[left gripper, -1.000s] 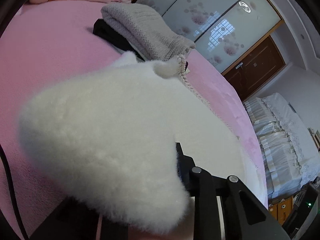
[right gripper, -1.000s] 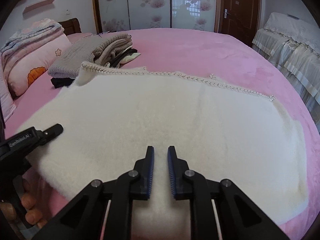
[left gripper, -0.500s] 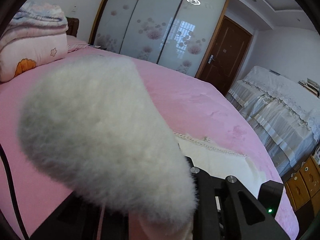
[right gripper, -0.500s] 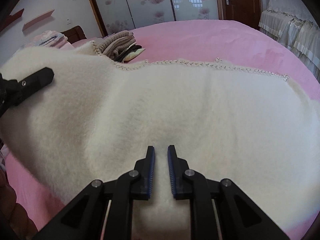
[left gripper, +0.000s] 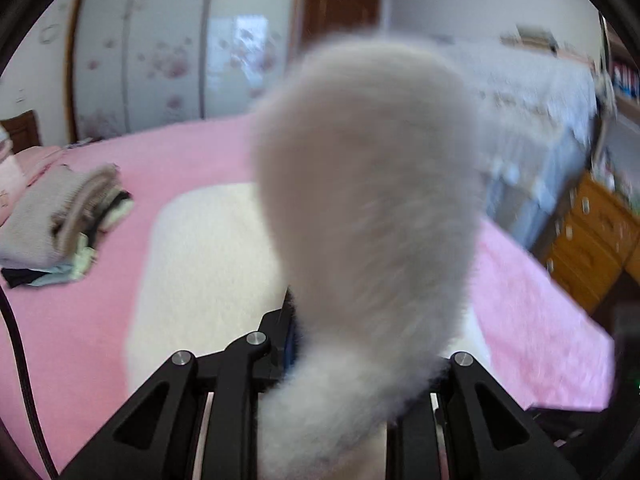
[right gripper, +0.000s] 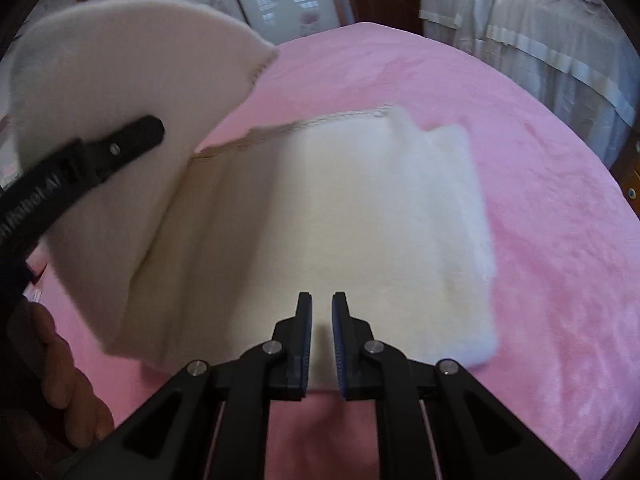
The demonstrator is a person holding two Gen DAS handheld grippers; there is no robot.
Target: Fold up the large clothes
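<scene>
A large fluffy white garment (right gripper: pixel 340 216) lies on the pink bed (right gripper: pixel 540 240). My left gripper (left gripper: pixel 304 320) is shut on its left part and holds that flap (left gripper: pixel 368 200) up in the air; the flap hides the right finger. In the right wrist view the left gripper (right gripper: pixel 132 140) shows at the left with the raised flap (right gripper: pixel 132 64) curling over the flat part. My right gripper (right gripper: pixel 321 308) hovers over the garment's near edge, jaws almost closed with a narrow gap, holding nothing.
A stack of folded clothes (left gripper: pixel 60 224) sits on the bed at the far left. A second bed with a white cover (right gripper: pixel 532 28) stands beyond the pink one. A wooden drawer unit (left gripper: pixel 588 240) is at the right. Wardrobe doors (left gripper: pixel 168 52) line the back wall.
My left gripper has lifted the garment's left side off the bed and swung it up and rightward over the flat part. My right gripper has stayed near the front edge, unchanged.
</scene>
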